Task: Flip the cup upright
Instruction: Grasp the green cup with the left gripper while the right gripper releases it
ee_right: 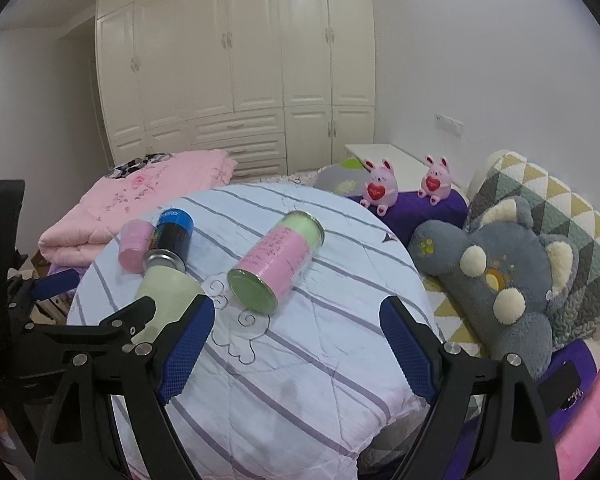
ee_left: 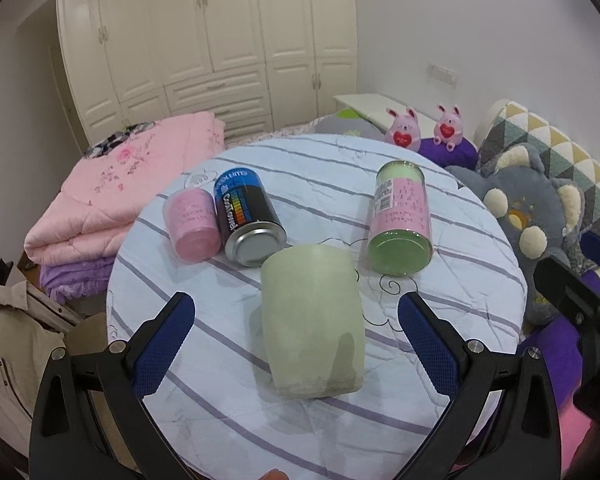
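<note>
A pale green cup [ee_left: 314,322] lies on its side on the round striped table [ee_left: 220,380], one end toward me. My left gripper [ee_left: 296,320] is open, its blue pads on either side of the cup without touching it. In the right wrist view the cup [ee_right: 166,288] shows at the left, partly behind the left gripper's finger. My right gripper [ee_right: 296,324] is open and empty over the table's near right part, to the right of the cup.
Three containers lie on their sides farther back: a pink cup [ee_left: 192,224], a black and blue can [ee_left: 246,216], and a green and pink canister [ee_left: 400,222]. A grey plush toy [ee_right: 500,280] and pillows lie right of the table, folded pink quilts [ee_left: 112,196] to the left.
</note>
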A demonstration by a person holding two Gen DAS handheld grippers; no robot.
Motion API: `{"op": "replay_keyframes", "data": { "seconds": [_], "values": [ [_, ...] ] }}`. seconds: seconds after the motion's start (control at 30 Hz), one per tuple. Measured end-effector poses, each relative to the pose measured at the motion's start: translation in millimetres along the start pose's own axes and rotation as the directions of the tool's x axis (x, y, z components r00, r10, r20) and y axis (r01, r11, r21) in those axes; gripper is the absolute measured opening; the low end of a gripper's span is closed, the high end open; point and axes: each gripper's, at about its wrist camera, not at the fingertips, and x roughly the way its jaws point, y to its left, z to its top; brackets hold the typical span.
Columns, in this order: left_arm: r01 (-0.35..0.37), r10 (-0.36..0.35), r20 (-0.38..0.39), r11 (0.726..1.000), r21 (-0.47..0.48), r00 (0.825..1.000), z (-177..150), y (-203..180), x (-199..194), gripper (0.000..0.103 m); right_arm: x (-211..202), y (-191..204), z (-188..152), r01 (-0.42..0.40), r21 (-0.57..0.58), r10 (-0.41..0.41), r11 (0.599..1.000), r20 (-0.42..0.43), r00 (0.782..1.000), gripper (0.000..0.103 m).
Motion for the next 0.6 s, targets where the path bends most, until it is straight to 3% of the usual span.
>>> {"op": "replay_keyframes", "data": {
  "seconds": [0.27, 0.6],
  "values": [
    [0.001, -0.007, -0.098, 0.998, -0.06, 0.995, 4.4, -0.8, 31.3, 0.103, 14.8, -13.9, -7.0, 0.009, 0.009, -0.008, 1.0, -0.04, 0.999, 0.086],
    [-0.014, -0.01, -0.227, 0.994, -0.106, 0.974, 11.4, 1.1, 75.7, 0.103, 40.3, -20.0, -8.5, -0.006, 0.017, 0.008, 1.0, -0.083, 0.996, 0.086]
  ]
}}
